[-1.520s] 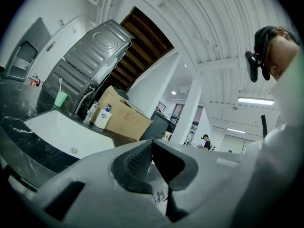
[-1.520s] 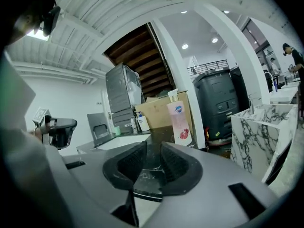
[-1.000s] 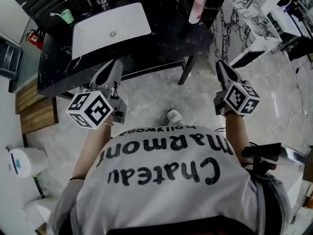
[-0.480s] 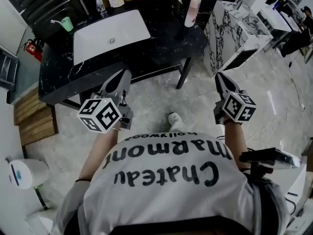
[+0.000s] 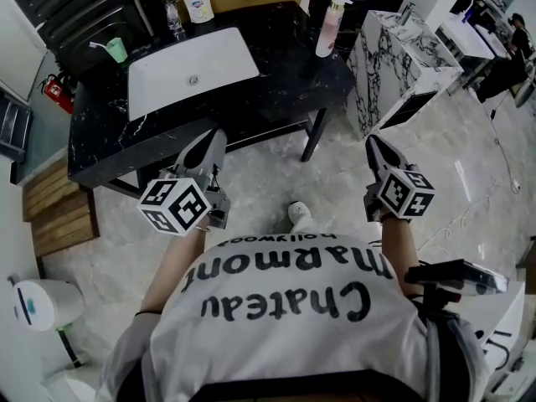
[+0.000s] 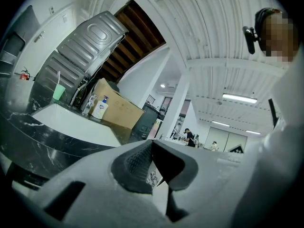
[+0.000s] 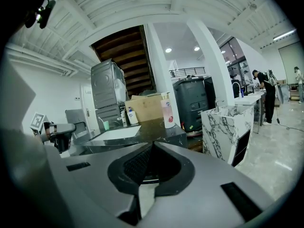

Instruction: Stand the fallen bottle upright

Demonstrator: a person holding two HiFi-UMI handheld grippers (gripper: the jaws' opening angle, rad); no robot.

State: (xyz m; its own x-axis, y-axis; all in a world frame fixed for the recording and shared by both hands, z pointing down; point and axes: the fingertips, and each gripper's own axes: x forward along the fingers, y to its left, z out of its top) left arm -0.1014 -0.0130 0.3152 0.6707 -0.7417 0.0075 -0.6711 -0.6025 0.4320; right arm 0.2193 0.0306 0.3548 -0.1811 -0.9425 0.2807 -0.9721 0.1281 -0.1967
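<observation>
White shirt with big black letters is the closest thing, seen from above on the person. Just past it, the left gripper and the right gripper stick out in front, one on each side. Both have their jaws pinched together with nothing between them, so they carry nothing. I think they are held low and away from the counter because there is nothing to grab right now. Below them are the pale stone floor and the tip of a white shoe. Next comes the black marble counter with a white sink set in it. A green cup sits by the sink's left side, and a white and blue soap bottle stands behind the sink. The pink bottle stands straight up near the far right corner of the counter, well away from both grippers. No bottle is lying down, so the job looks done to me. Off to the right is a white marble cabinet.
</observation>
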